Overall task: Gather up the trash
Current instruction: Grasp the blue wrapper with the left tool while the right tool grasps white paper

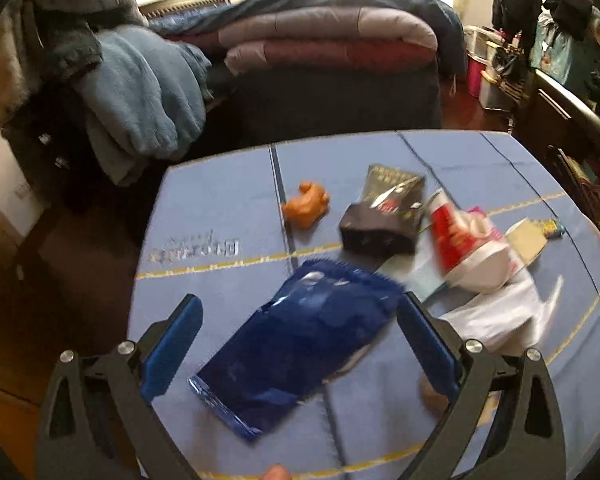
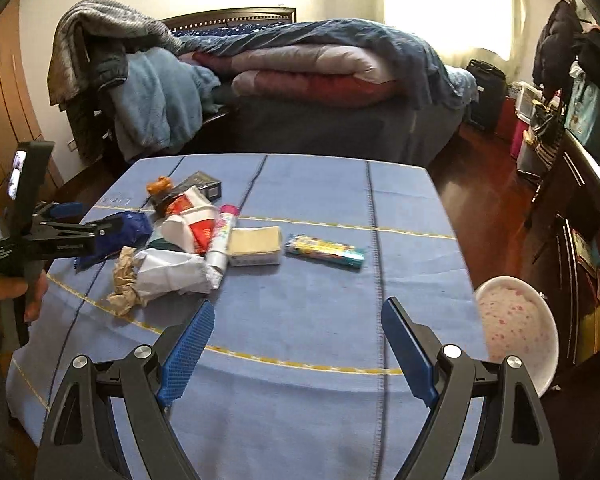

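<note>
The left gripper [image 1: 300, 344] hangs over the left side of the table [image 2: 320, 320], its blue pads spread wide on either side of a dark blue foil wrapper [image 1: 296, 352] that lies flat on the blue cloth; whether either pad touches the wrapper cannot be told. Beyond it, toward the far left corner, sit an orange crumpled scrap [image 1: 306, 204], a black snack bag [image 1: 384, 212] and a red-and-white packet [image 1: 464, 240] leaning on white crumpled paper [image 1: 500, 312]. The right gripper [image 2: 298, 350] hovers over the bare near edge of the table, jaws wide and holding nothing. Near the table's middle lie a beige box [image 2: 254, 246] and a colourful striped wrapper [image 2: 324, 252], just apart. A white speckled bowl [image 2: 520, 328] sits beyond the right edge.
</note>
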Available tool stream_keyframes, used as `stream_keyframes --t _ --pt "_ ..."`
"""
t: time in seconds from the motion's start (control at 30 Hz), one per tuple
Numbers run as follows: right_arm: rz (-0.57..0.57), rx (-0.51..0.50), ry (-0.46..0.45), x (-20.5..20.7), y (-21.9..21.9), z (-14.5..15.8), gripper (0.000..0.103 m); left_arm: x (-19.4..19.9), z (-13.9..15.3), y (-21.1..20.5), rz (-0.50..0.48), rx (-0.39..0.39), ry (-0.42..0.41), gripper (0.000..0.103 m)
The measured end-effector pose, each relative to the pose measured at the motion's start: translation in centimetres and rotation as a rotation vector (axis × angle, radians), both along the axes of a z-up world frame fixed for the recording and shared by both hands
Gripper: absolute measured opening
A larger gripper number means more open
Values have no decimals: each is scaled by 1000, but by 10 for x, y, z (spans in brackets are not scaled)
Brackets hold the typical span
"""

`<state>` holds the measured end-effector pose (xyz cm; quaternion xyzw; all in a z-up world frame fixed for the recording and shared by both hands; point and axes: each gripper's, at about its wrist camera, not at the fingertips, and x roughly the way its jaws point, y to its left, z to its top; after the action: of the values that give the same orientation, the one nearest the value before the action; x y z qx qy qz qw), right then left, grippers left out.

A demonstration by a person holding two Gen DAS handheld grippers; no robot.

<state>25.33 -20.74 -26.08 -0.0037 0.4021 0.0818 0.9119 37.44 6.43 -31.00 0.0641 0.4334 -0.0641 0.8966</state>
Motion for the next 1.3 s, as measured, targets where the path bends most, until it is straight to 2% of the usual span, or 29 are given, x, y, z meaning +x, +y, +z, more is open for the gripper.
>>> stream_keyframes --t 0.13,0.3,0.4,0.43,0.47,0.5,0.53,0.57,0.63,0.73,0.83,0.93,0.97,1.03,1.3 --pt "22 -6 11 5 17 -2 85 8 -15 15 -63 -84 53 98" --pt "46 -19 19 9 36 -6 85 10 -34 9 -119 -48 81 98" --pt "63 -14 26 11 45 -9 85 6 -37 7 -132 -26 49 93" --pt "71 -10 28 13 49 -10 85 4 -36 8 -131 -30 40 83" --pt "76 -7 30 14 52 -12 85 2 -34 9 -128 -34 24 67" --pt "82 -3 32 16 56 -13 85 0 -33 10 -116 -35 9 57" --pt "86 2 38 19 60 -16 85 0 -32 13 -103 -36 1 35" --pt "90 7 42 21 64 -17 85 -1 -31 17 -79 -38 0 27" --pt "102 24 46 25 72 -20 85 -1 -29 24 -51 -71 0 24" --pt "126 30 44 31 85 -23 85 -9 -29 31 -15 -63 -20 23" --pt "144 26 49 37 98 -29 90 -19 -24 36 -3 -77 -51 23" --pt "143 11 60 46 110 -37 90 -28 -18 40 13 -109 -71 24" --pt "139 6 62 47 112 -38 89 -31 -16 41 16 -117 -75 24" --pt "129 1 76 50 115 -42 72 -36 -13 41 23 -127 -85 24" --pt "112 48 89 46 104 -43 69 -44 -3 40 36 -164 -110 25"
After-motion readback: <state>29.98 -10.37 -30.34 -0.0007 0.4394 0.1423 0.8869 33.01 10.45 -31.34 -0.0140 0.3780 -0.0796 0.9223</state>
